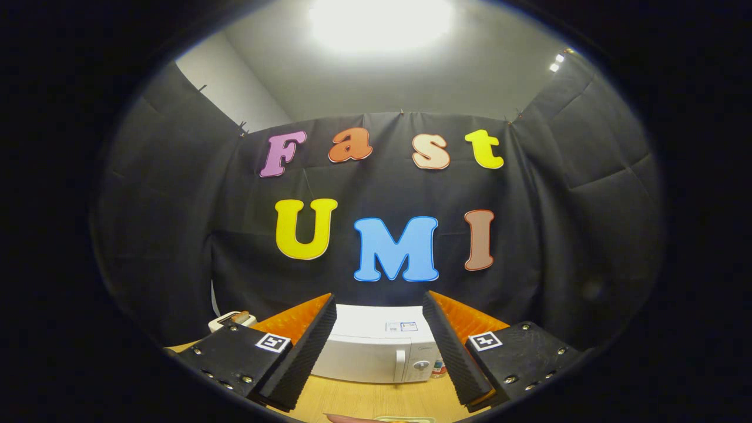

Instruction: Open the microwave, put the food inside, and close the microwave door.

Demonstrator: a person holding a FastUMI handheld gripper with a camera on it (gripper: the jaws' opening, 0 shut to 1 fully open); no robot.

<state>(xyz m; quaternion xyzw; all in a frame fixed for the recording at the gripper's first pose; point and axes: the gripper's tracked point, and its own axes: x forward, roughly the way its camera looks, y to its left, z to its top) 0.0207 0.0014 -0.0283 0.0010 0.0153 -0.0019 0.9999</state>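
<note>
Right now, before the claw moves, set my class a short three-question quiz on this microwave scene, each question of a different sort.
1. True or false: the microwave door is shut.
2. The claw fingers are: A) open with nothing between them, B) shut on the door handle, C) shut on food.
3. Fill in: the microwave stands on a wooden ____.

Key: 1 true; 2 A; 3 table.

Bare table [364, 399] lies between the spread tool [379, 346] fingers and the shut microwave [376, 352] beyond.
</note>
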